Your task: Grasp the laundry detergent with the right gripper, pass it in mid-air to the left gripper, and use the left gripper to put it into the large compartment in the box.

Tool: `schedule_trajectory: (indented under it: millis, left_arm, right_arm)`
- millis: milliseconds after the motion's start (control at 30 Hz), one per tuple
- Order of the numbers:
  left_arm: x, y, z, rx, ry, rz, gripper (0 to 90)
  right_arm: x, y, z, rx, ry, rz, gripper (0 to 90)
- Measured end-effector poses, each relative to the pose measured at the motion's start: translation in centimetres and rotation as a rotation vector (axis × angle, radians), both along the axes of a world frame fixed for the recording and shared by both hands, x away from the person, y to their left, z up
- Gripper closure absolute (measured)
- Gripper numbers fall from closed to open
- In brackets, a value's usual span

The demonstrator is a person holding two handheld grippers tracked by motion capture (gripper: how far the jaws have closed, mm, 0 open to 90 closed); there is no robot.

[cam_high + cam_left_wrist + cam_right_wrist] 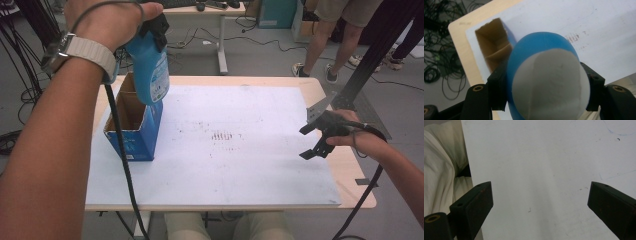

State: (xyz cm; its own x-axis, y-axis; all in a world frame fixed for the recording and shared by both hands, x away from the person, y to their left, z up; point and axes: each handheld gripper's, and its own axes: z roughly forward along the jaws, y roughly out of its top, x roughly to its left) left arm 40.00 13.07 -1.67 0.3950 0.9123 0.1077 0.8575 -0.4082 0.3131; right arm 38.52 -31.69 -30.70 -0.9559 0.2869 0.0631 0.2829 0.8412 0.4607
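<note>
A blue plastic bottle [150,70] with a white label hangs bottom-down over an open blue cardboard box [134,125] at the table's left. My left gripper [156,29] is shut on the bottle's upper end, held high by the raised left hand. In the left gripper view the bottle [544,77] sits squeezed between the two black jaws, and the box's brown inside [495,42] lies below and beyond it. My right gripper [309,142] hovers open over the white board's right edge, with nothing between its fingers [474,202].
A white board [225,140] covers most of the wooden table [350,165], with dark smudges near its middle. The seated person's legs [225,227] show under the front edge. Other people's legs [330,45], a desk and cables are on the floor behind.
</note>
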Motion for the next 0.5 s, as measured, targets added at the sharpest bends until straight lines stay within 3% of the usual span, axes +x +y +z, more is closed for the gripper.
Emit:
schedule_trajectory:
  millis: [133, 233, 300, 500]
  left_arm:
    - [0.5, 0.8, -0.1, 0.022, 0.029, 0.026, 37.5]
    - [0.9, 1.6, -0.2, 0.016, 0.048, 0.053, 37.5]
    - [1.1, 2.1, -0.3, 0.018, 0.067, 0.064, 37.5]
    - [1.8, 3.4, -0.6, 0.023, 0.097, 0.097, 37.5]
  right_arm:
    - [0.2, 0.0, -0.1, -0.002, 0.004, 0.000, 6.1]
    - [0.2, 0.1, -0.3, -0.002, 0.009, -0.001, 6.1]
    - [0.7, 0.3, -0.7, 0.018, -0.025, 0.053, 6.0]
    - [0.9, 0.7, -0.9, 0.013, -0.019, 0.053, 6.0]
